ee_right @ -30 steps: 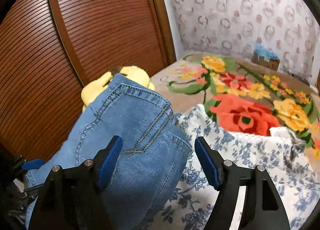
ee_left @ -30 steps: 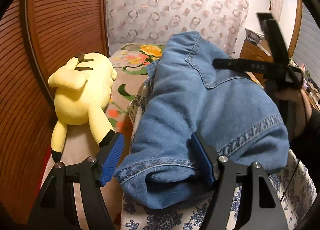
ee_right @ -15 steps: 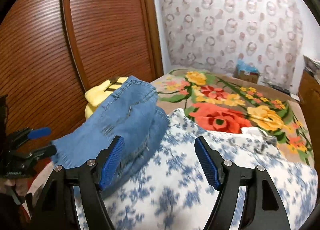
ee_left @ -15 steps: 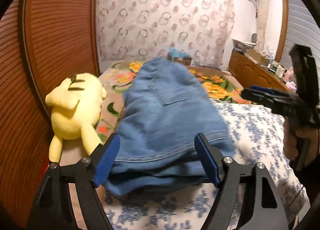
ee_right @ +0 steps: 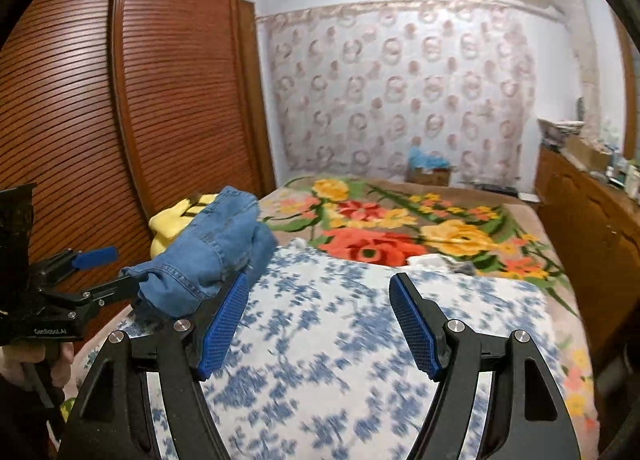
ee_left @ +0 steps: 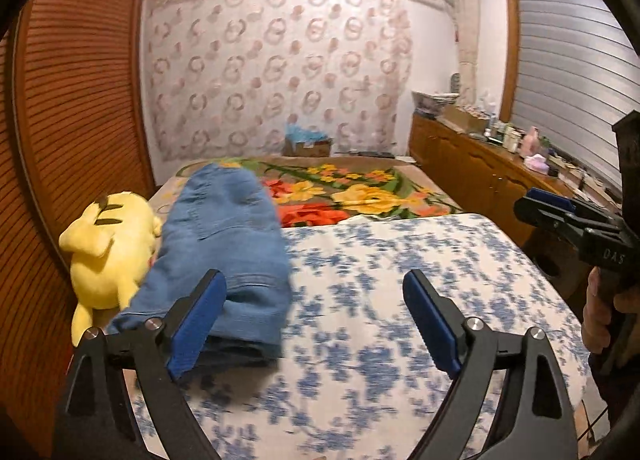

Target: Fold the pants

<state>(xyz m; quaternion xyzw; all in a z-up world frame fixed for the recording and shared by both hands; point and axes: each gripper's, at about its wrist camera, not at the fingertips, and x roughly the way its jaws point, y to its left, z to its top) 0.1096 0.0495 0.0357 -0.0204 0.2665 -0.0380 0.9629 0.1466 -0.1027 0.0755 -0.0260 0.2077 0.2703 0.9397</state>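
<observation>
Left wrist view: left claw (ee_left: 314, 318) spread wide, holding nothing — folded pants (ee_left: 224, 260) lie on the bed (ee_left: 400, 260) at 10 o'clock, touching the plush (ee_left: 108, 248). Right claw (ee_right: 318, 324) likewise wide open, empty.

Both wrist views were aimed low along the bed (ee_left: 400, 260) toward the curtain (ee_right: 400, 91), folded pants (ee_left: 228, 244) shared at left.
</observation>
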